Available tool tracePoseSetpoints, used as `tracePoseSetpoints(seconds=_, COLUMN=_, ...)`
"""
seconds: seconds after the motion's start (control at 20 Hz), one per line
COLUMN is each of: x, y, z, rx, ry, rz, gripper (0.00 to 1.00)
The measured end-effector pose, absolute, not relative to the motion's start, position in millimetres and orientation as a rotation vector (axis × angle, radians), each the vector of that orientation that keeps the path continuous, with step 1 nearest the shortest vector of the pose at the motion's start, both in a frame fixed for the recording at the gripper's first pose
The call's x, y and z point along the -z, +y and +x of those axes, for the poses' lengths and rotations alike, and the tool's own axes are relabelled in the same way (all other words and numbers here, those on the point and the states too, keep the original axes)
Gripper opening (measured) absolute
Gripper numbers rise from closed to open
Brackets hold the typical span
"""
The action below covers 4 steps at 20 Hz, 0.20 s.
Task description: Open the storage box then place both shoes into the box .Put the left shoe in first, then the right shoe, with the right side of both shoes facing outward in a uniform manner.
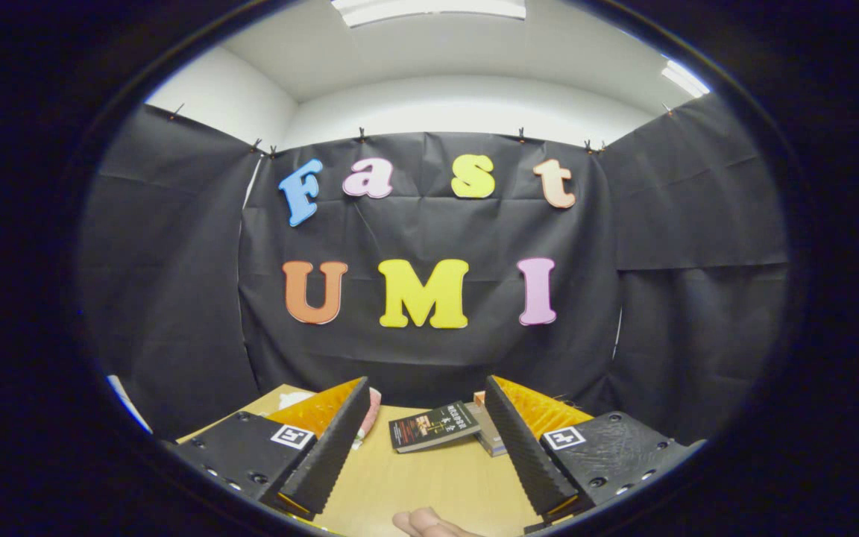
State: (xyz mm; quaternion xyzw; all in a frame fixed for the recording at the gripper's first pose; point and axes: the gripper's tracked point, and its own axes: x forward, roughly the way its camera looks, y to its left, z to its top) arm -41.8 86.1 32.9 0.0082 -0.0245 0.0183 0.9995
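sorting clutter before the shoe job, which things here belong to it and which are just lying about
Belongs to the job:
- gripper, fingers open, nothing between them

Just lying about:
- dark book on the wooden table, beyond the fingers
- second book beside the right finger
- pinkish thing behind the left finger, too hidden to name
- fingertips of a hand between the fingers' bases

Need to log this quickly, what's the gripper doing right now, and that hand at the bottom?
Gripper: jaws open, holding nothing, bare wooden table between them, a dark book just beyond.
Hand: fingertips resting on the table edge, holding nothing visible.
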Motion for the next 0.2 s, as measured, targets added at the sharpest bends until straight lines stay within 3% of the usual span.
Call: tracePoseSetpoints(seconds=0.2, x=-31.8, y=91.5, z=-35.2, rx=-0.015, ry=-0.041, rz=0.015, gripper=0.96)
